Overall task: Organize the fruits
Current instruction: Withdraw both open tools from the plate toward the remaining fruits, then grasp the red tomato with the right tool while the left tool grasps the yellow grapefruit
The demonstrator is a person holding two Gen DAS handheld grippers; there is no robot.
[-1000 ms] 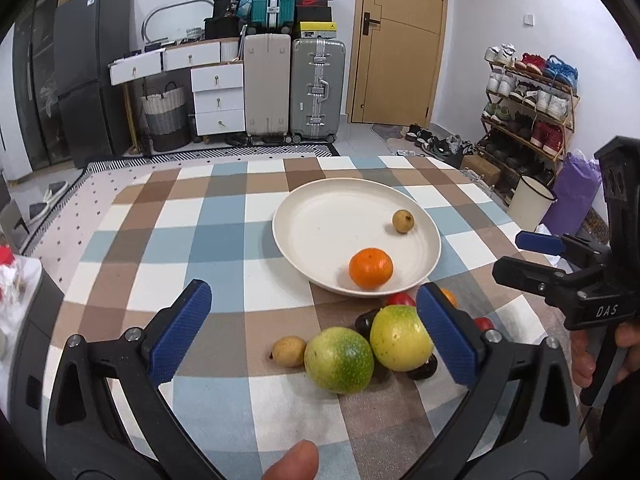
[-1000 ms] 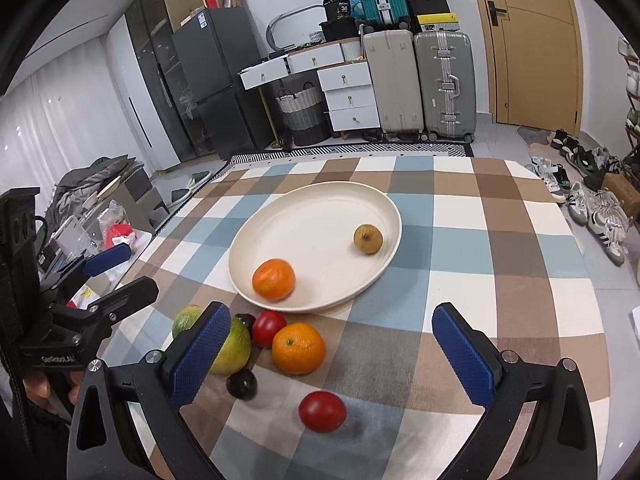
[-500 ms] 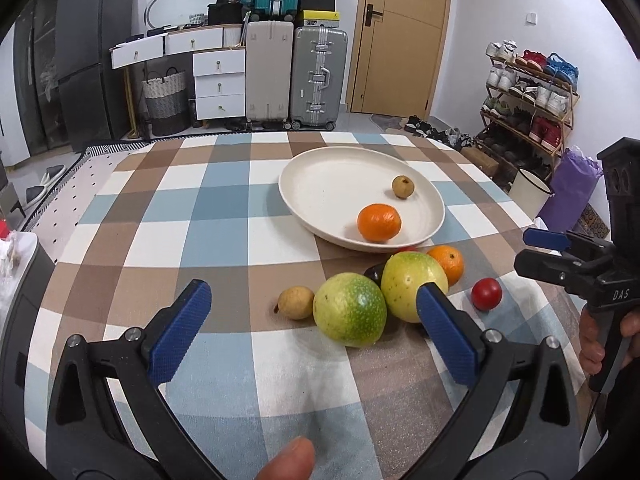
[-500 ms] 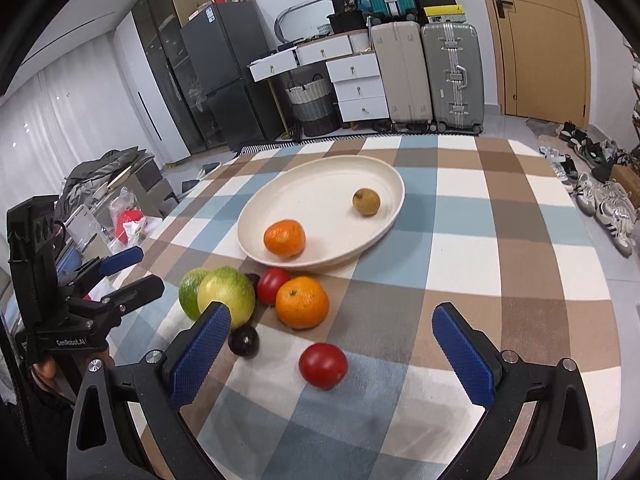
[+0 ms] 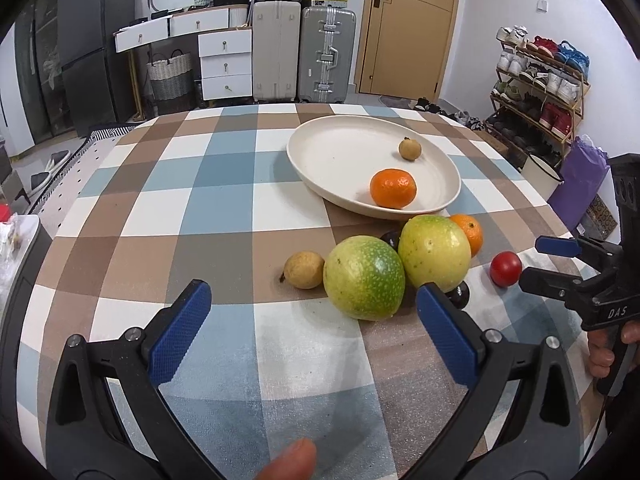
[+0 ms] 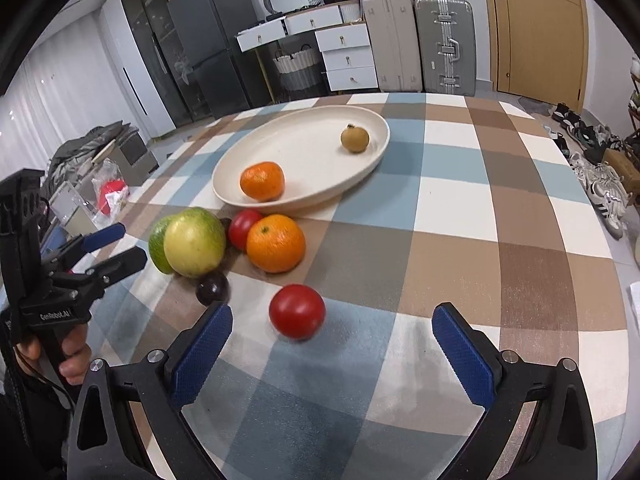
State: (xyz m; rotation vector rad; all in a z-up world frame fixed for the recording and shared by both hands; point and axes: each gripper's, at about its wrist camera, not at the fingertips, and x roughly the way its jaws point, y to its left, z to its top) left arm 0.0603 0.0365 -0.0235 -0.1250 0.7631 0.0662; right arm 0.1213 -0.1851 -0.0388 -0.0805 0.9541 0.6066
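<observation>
A cream plate (image 5: 340, 152) (image 6: 304, 136) on the checked cloth holds an orange (image 5: 393, 188) (image 6: 262, 181) and a small brown fruit (image 5: 409, 149) (image 6: 354, 139). In front of it lie two green-yellow fruits (image 5: 363, 278) (image 5: 434, 252), another orange (image 6: 275, 243), a small yellowish fruit (image 5: 304, 269), two dark plums (image 6: 212, 288) and two red fruits (image 6: 297, 311) (image 6: 244, 229). My left gripper (image 5: 316, 320) is open just short of the nearer green fruit. My right gripper (image 6: 332, 344) is open, the near red fruit just ahead between its fingers.
The round table (image 5: 168, 184) drops off near both grippers. Beyond it stand suitcases (image 5: 304, 56), white drawers (image 5: 224, 64), a dark fridge (image 5: 92, 40), a door and a shoe rack (image 5: 540, 80). A hand (image 6: 72, 356) holds the left gripper.
Both grippers have dropped lower and come closer to the loose fruits; the fruits look larger. Jaws have stayed open. No fruit has moved.
</observation>
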